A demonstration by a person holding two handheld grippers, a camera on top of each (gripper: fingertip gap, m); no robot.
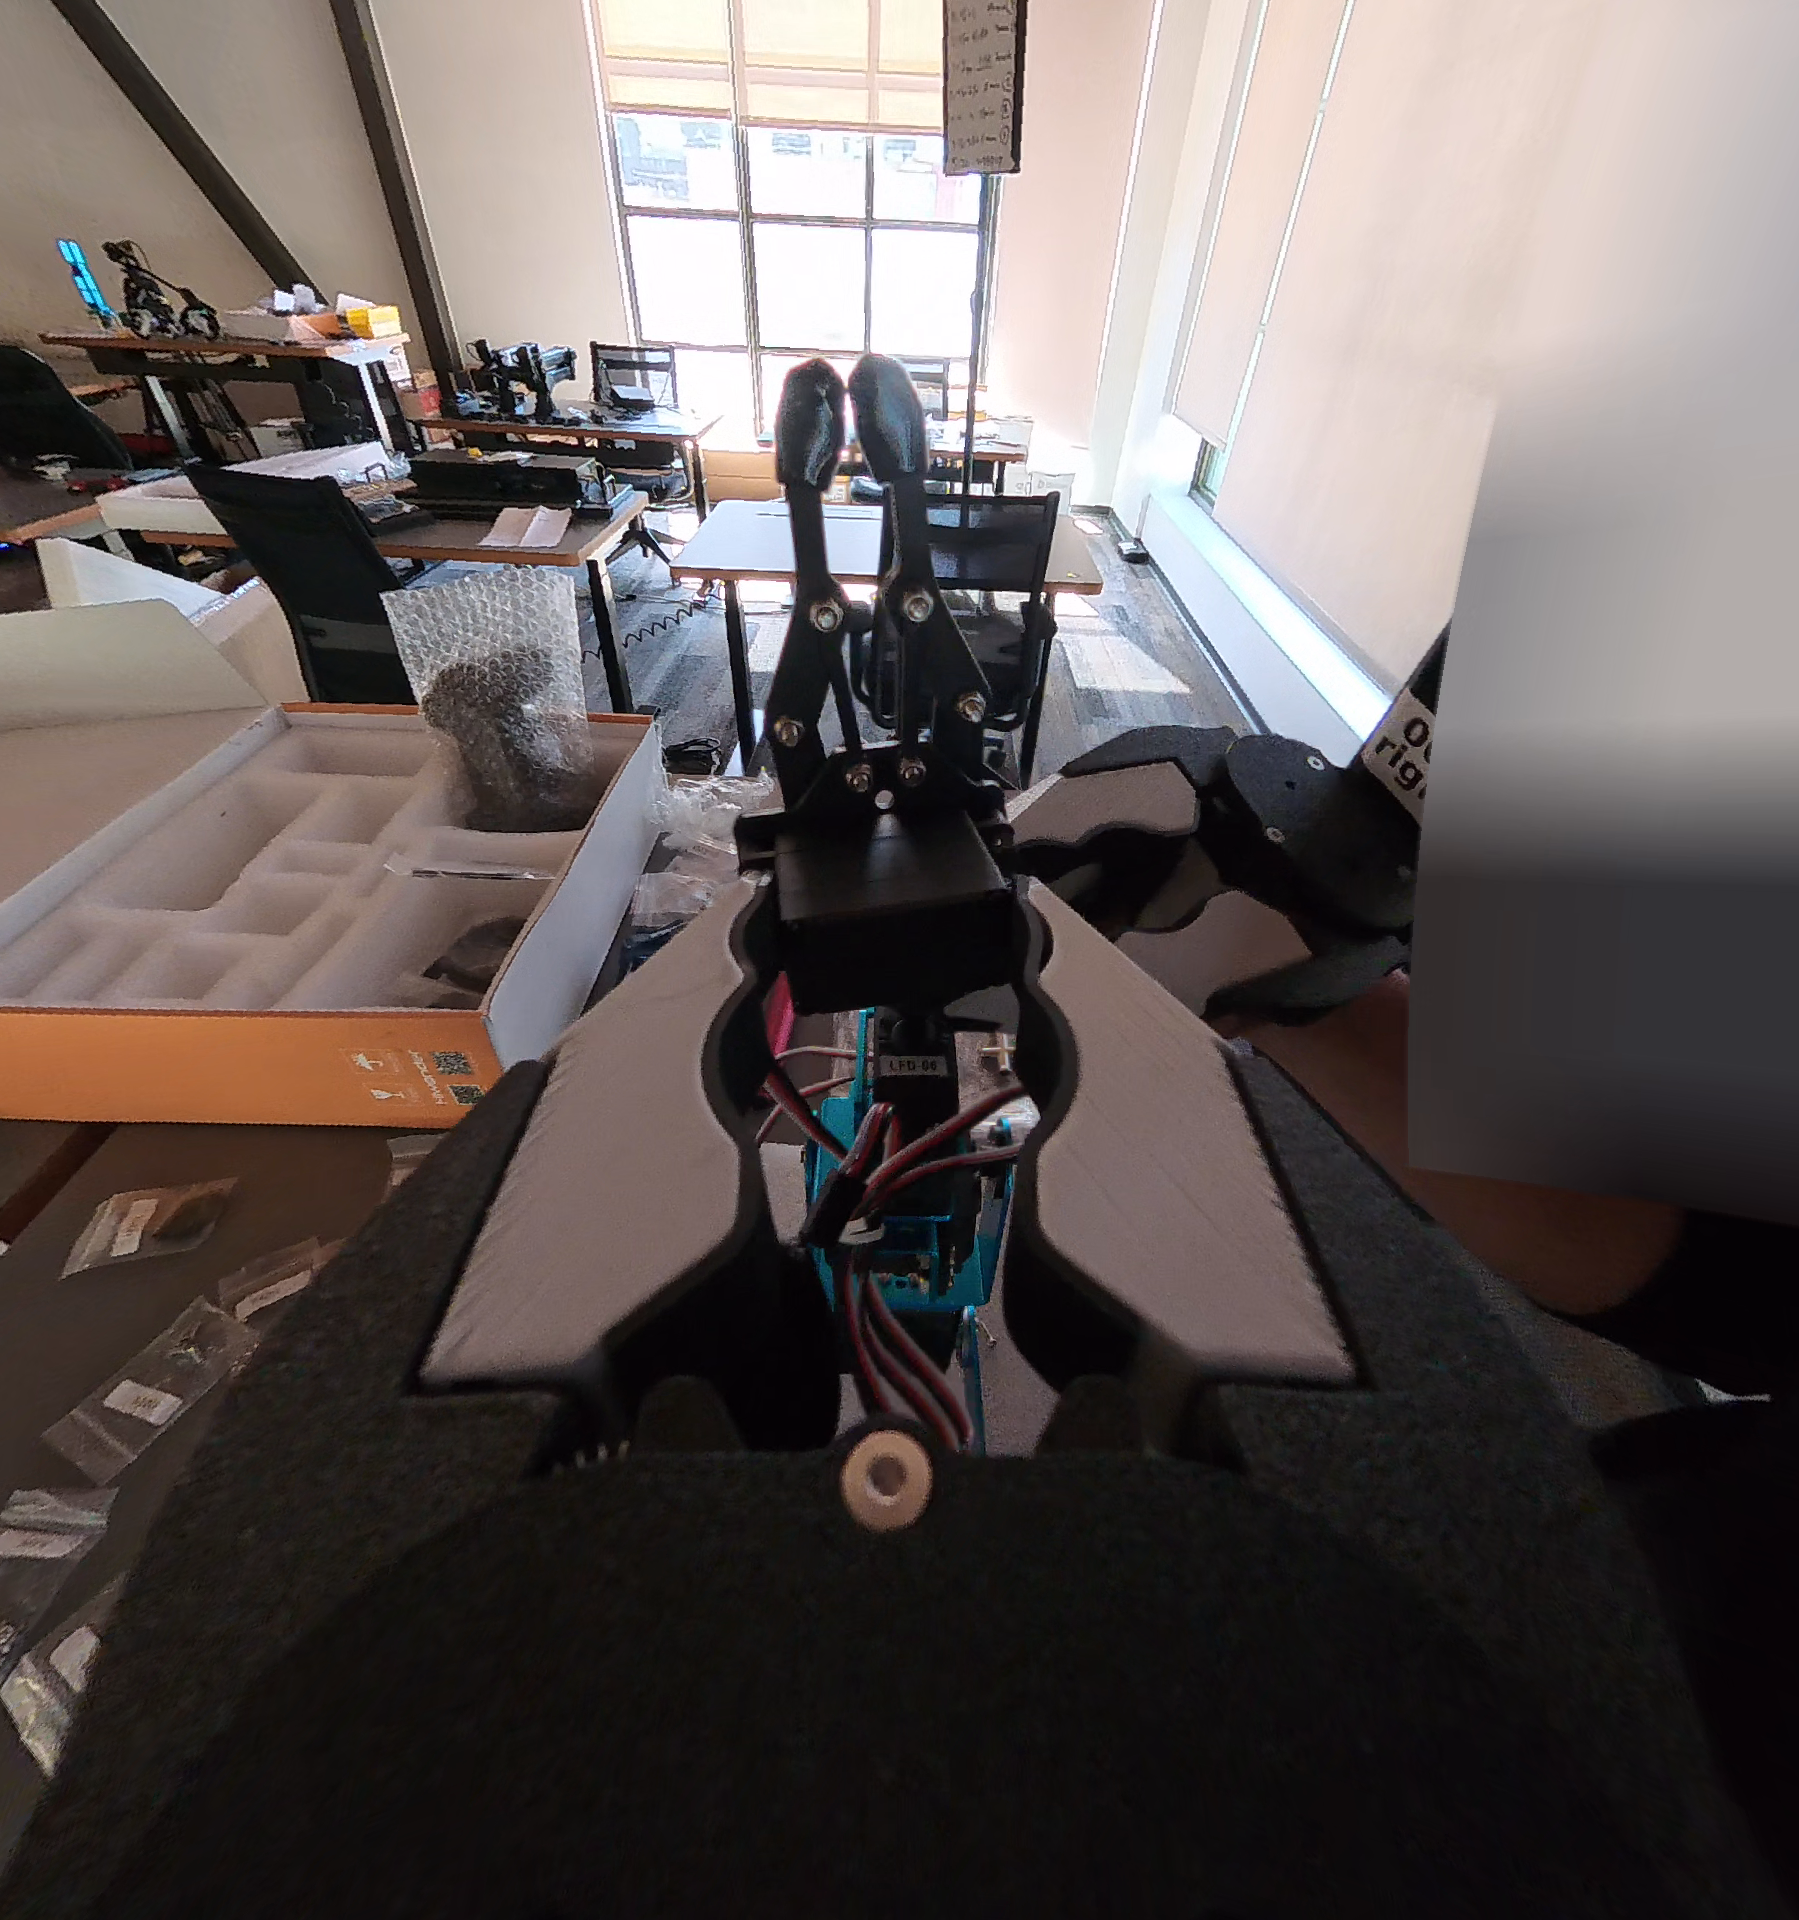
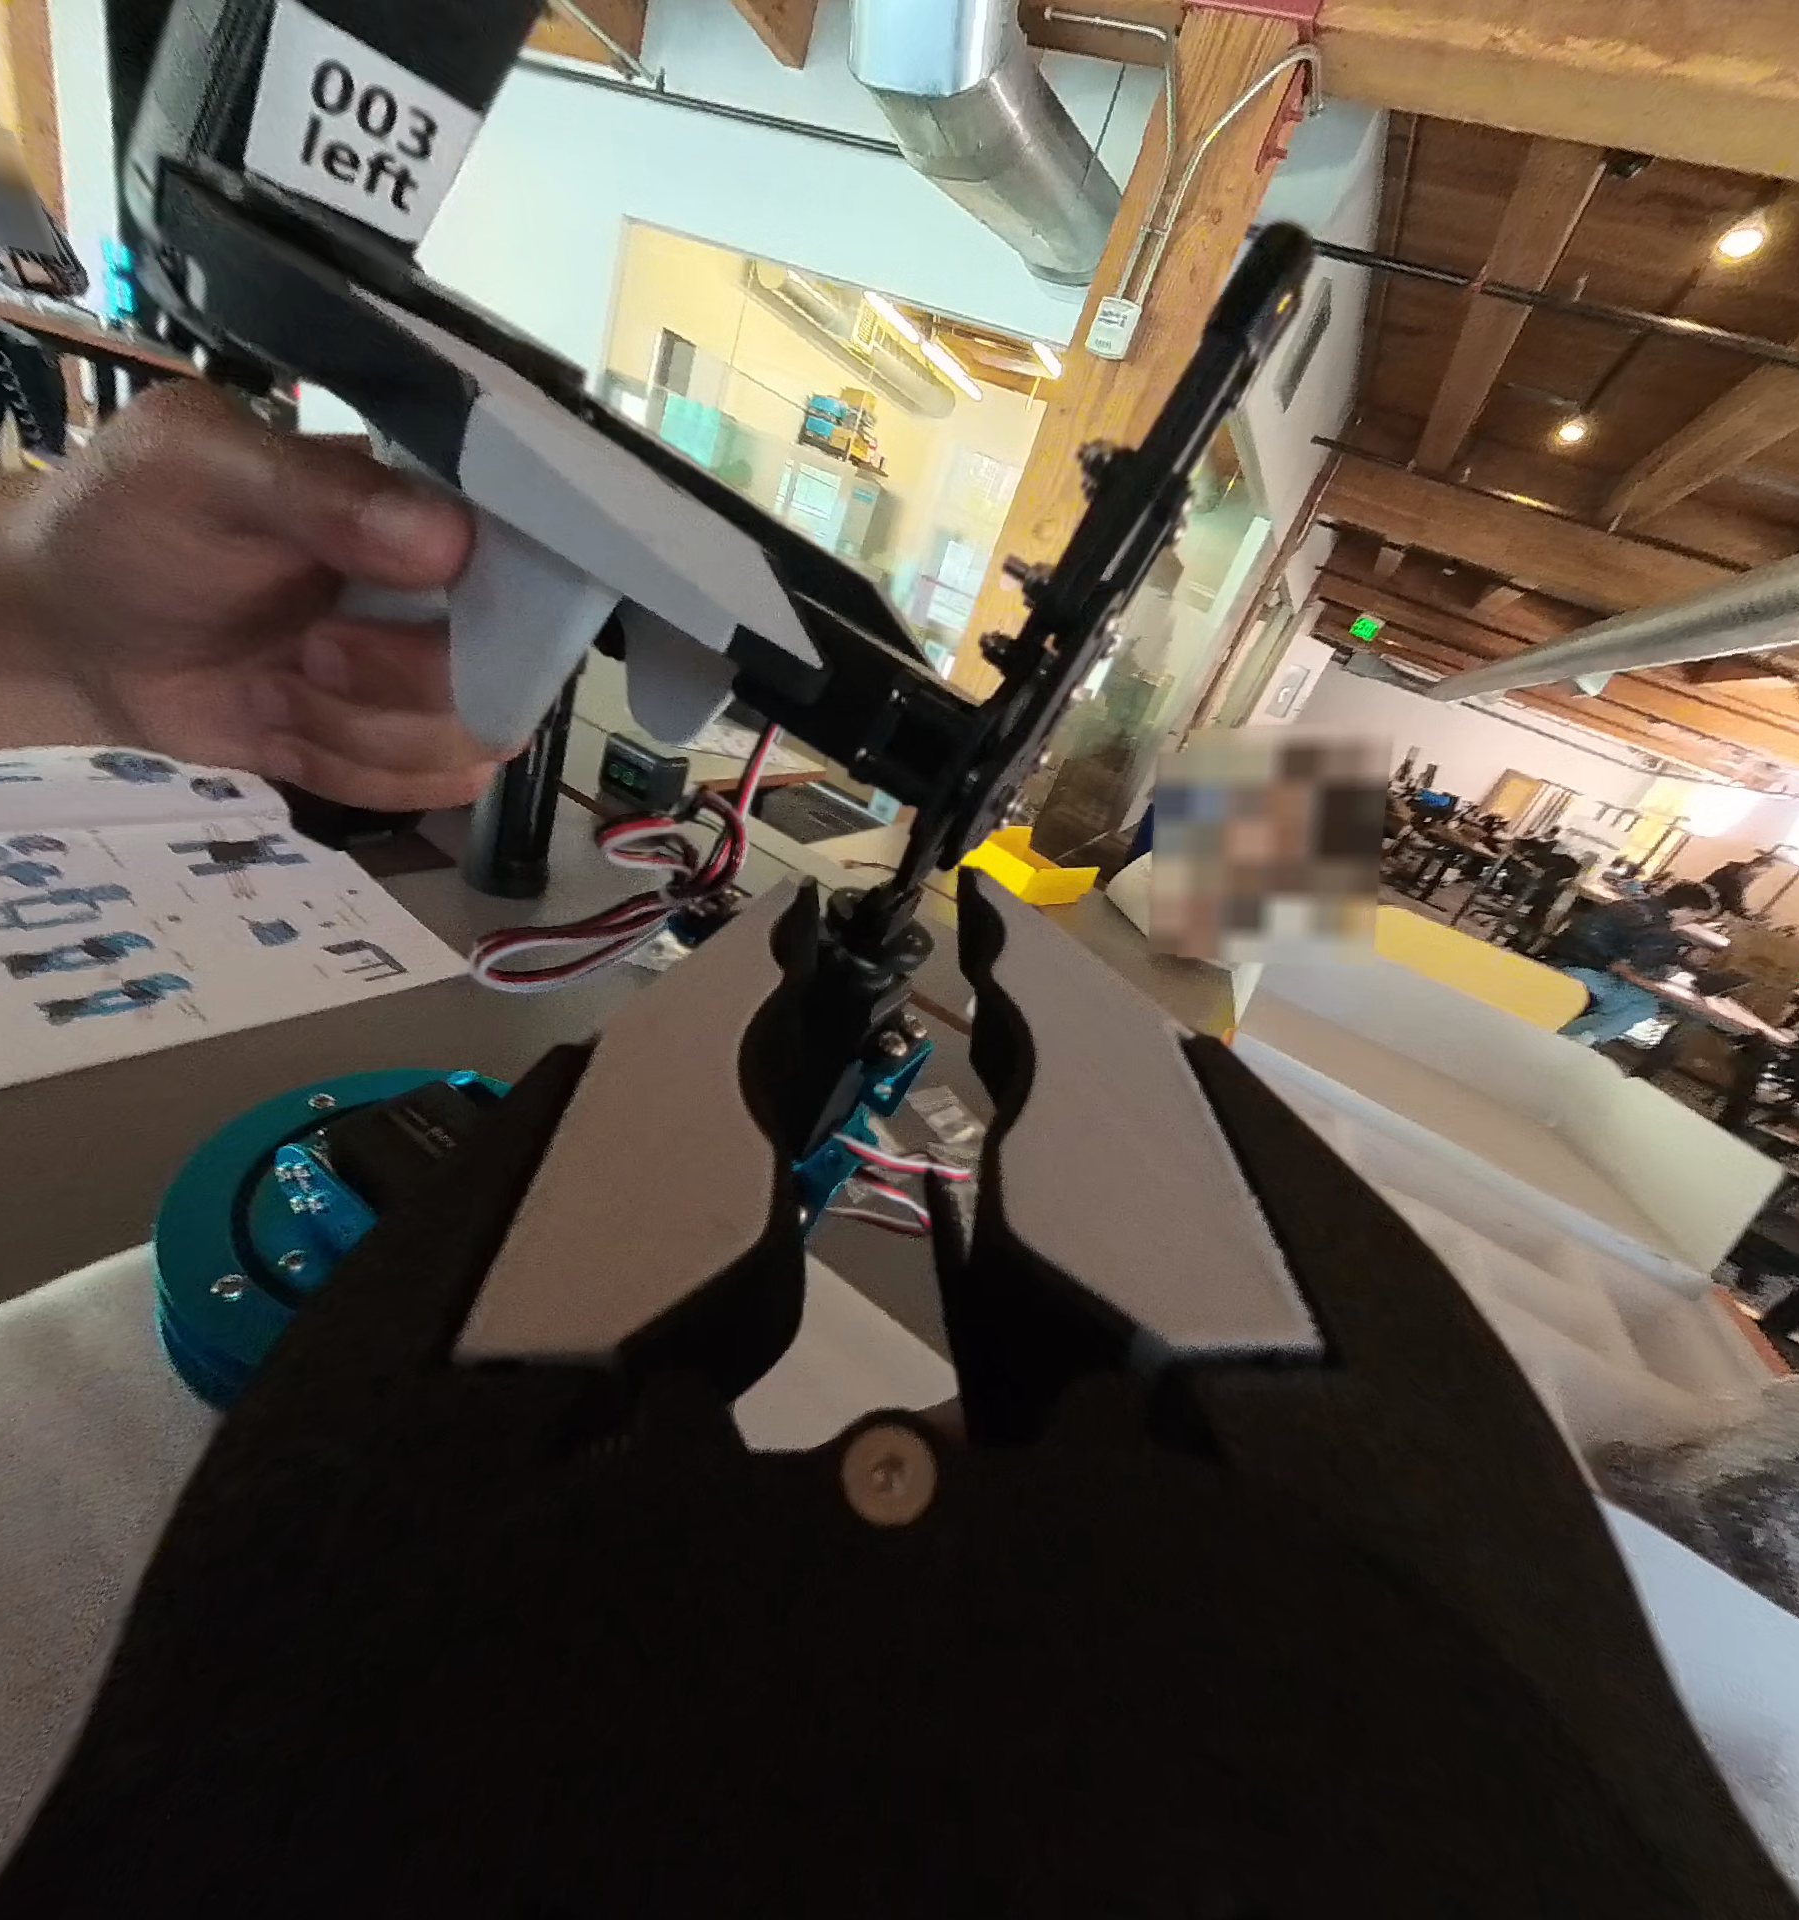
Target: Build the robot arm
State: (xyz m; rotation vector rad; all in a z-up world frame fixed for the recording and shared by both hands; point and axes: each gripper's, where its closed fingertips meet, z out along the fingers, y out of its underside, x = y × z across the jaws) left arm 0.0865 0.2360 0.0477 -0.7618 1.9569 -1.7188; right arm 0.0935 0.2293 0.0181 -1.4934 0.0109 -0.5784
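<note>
left gripper (image 1: pixel 890 914): matt black body with rough, felt-like grain; fingers (image 1: pixel 625 1049) faced in smooth matt grey
servo (image 1: pixel 890 899): smooth black plastic, slight sheen
claw (image 1: pixel 853 582): black metal links, bright steel screws; tips looked ribbed, matt
bracket (image 1: pixel 874 1236): blue anodized metal, satin
wires (image 1: pixel 874 1153): glossy plastic insulation
box (image 1: pixel 251 1060): orange and white card, white foam insert, matt
bubble wrap (image 1: pixel 490 665): clear, shiny
right gripper (image 2: pixel 879 914): same black and grey finish
base (image 2: pixel 240 1226): blue anodized metal
duct (image 2: pixel 988 114): bright sheet metal
beams (image 2: pixel 1601 343): bare wood
</note>
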